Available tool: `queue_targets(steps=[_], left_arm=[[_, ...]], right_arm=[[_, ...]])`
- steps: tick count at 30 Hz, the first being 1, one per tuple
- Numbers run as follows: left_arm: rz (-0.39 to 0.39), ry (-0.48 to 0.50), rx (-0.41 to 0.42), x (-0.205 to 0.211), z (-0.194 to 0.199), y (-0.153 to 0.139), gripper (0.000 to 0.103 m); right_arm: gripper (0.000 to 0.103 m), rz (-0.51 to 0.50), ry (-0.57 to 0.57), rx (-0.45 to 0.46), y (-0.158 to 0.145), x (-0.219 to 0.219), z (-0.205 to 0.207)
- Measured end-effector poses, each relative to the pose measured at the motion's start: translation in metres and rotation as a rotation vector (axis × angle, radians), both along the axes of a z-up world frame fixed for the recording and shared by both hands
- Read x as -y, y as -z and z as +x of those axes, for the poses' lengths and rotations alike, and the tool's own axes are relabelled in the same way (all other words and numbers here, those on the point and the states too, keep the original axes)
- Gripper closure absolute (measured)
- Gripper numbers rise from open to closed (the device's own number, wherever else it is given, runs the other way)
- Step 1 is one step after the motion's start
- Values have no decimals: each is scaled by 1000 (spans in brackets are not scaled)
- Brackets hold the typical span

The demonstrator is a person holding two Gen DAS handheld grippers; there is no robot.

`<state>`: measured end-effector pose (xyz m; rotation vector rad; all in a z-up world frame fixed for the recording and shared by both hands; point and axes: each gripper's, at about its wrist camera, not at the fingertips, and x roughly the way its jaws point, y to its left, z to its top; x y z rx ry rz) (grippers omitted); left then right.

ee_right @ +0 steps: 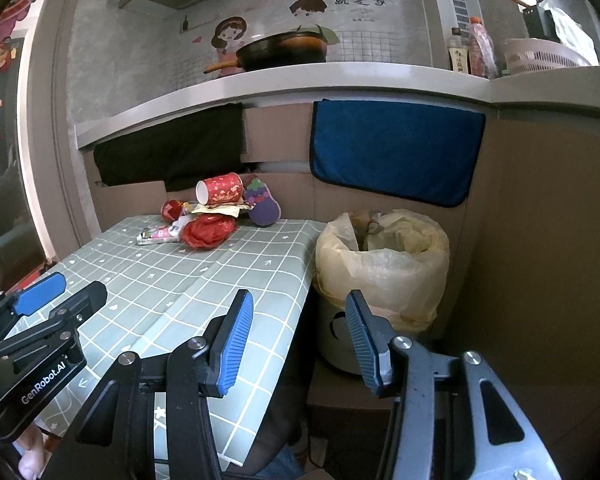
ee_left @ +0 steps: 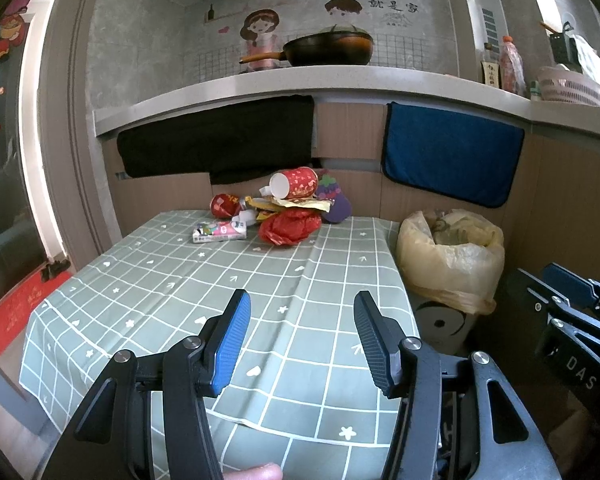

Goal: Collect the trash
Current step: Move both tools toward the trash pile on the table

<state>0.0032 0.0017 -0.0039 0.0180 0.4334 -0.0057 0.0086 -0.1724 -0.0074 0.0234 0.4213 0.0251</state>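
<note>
While both grippers hover at the near edge of the surface [ee_left: 320, 280], nothing is held: the left gripper [ee_left: 302, 344] has its jaws spread wide with only tablecloth between them, and the right gripper [ee_right: 298, 340] stands open too, over the gap between the surface edge and the bin [ee_right: 380, 272].

The trash sits in one heap at the far end, well apart from both grippers. A red cup [ee_left: 296, 183] lies on its side on top of yellow wrappers [ee_left: 296, 203], a crumpled red bag [ee_left: 290, 227] is in front, a small carton [ee_left: 219, 233] lies flat just left of it, and a second red cup [ee_left: 224, 205] lies behind. A purple eggplant toy [ee_left: 334, 204] leans at the back of the heap; it may not be trash, and grabbing it by mistake is one risk.

The bin, lined with a yellowish bag, stands just beside the surface on the right and already looks fairly full, so dropped pieces could slide off the top onto the floor.

The top cup looks loosely balanced: pulling a wrapper or the bag from under it would likely roll it off the back or side. Thin wrappers may slip from the jaws, and pinching low could snag the cloth and drag the whole heap.
</note>
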Motion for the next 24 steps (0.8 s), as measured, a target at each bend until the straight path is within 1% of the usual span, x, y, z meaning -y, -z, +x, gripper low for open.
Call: queue_targets(steps=[9, 11, 14, 15, 16, 17, 18, 19, 21, 23, 24], left_arm=[[19, 16, 16, 7, 3, 2, 48], [39, 21, 26, 9, 7, -1, 48], [99, 25, 57, 12, 16, -5, 48], [129, 28, 60, 13, 20, -7, 48], [136, 28, 57, 13, 25, -9, 48], [124, 29, 27, 12, 32, -9, 48], [116, 33, -27, 10, 39, -7, 49], [123, 35, -38, 9, 46, -8, 49], [113, 35, -68, 7, 64, -9, 49], [92, 30, -86, 2, 83, -9, 50], [57, 26, -91, -2, 90, -7, 51]], right_arm=[[57, -2, -3, -4, 0, 1, 1], [57, -3, -1, -4, 0, 2, 2], [57, -5, -4, -8, 0, 3, 7], [57, -6, -3, -8, 0, 4, 10], [57, -5, -2, -8, -1, 6, 13], [57, -4, -2, -9, -1, 6, 16], [57, 0, 0, -8, -2, 8, 21], [57, 3, -1, -3, -4, 10, 27], [57, -2, -1, 6, -7, 10, 39], [57, -13, -8, 20, -11, 9, 58], [57, -18, -10, 28, -12, 8, 66]])
